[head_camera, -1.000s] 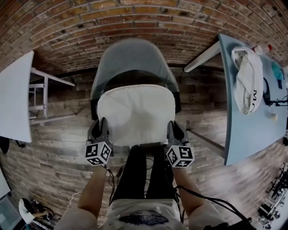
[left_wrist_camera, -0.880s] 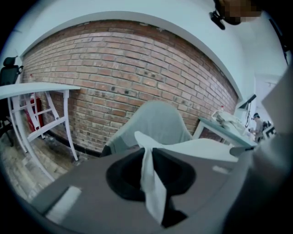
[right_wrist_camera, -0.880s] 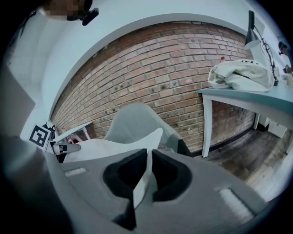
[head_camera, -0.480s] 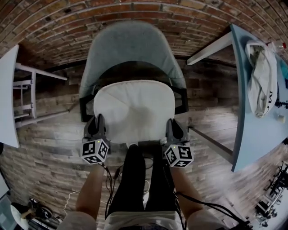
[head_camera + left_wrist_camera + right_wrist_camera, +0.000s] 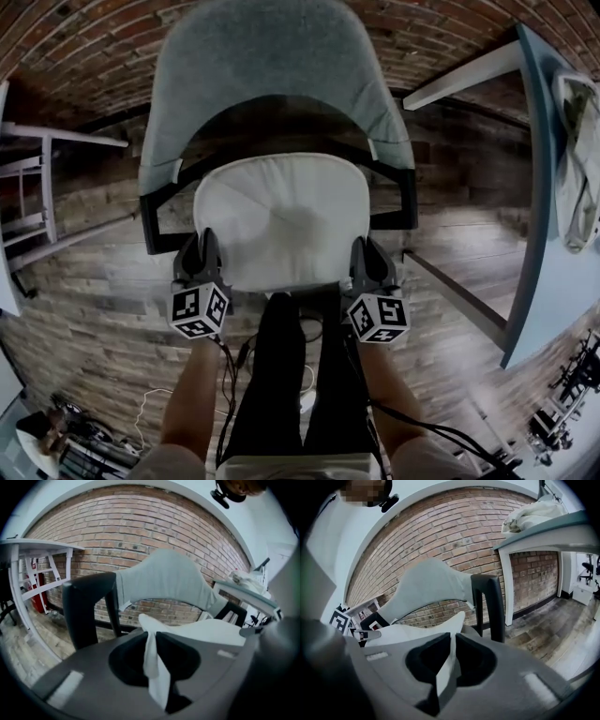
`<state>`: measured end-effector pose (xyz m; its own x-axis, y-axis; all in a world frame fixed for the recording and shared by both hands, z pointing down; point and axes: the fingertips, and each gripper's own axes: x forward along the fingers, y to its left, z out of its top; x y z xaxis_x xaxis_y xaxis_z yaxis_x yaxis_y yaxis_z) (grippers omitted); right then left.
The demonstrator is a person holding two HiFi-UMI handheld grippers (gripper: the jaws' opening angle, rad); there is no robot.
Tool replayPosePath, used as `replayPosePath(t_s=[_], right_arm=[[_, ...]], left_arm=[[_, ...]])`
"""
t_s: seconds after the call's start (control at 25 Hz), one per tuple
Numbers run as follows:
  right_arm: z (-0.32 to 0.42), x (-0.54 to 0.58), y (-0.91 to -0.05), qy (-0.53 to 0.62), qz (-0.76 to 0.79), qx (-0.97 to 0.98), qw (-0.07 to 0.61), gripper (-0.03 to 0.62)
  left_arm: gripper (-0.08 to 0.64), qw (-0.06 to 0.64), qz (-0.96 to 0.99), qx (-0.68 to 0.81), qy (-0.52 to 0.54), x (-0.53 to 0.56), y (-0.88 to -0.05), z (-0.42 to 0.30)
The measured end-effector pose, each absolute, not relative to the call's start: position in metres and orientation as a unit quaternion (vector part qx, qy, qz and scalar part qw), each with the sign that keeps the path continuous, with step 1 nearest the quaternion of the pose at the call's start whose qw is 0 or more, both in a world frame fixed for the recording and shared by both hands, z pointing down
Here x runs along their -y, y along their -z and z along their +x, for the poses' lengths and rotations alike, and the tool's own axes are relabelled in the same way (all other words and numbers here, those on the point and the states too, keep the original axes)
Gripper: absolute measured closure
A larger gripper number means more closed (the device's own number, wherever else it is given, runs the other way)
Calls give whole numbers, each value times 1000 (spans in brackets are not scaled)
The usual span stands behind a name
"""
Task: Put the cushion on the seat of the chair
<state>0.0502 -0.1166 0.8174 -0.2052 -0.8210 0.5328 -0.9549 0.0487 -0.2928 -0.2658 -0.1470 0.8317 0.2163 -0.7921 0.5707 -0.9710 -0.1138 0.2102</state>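
Note:
The white cushion [image 5: 281, 220] spreads flat over the seat of the chair, between its black arms [image 5: 155, 216] and below the grey backrest [image 5: 272, 75]. I cannot tell whether it touches the seat. My left gripper [image 5: 202, 255] is shut on the cushion's near left corner, and its own view shows a white fold [image 5: 152, 660] pinched between the dark jaws of the left gripper [image 5: 151, 641]. My right gripper [image 5: 366, 258] is shut on the near right corner. In the right gripper view the cushion edge [image 5: 446, 670] runs through the jaws of the right gripper [image 5: 452, 646], with the backrest [image 5: 426, 590] behind.
A white table [image 5: 33, 545] stands at the left. A blue-grey table [image 5: 553, 253] with a white cloth bundle [image 5: 579, 159] is at the right. A brick wall [image 5: 422, 28] is behind the chair. The person's legs [image 5: 291, 375] and floor cables [image 5: 234, 361] are below the grippers.
Both grippers have come down together with the cushion, closer to the chair seat. The chair fills more of the head view. The grips have not changed.

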Motion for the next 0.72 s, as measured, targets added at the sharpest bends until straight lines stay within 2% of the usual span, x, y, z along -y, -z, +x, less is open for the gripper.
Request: replayPosePath(t_s=[0.72], right_arm=[[80,110,-892,-304,629,699,154,558]], left_arm=[[520,279,692,624,-230,139,-909,-284]])
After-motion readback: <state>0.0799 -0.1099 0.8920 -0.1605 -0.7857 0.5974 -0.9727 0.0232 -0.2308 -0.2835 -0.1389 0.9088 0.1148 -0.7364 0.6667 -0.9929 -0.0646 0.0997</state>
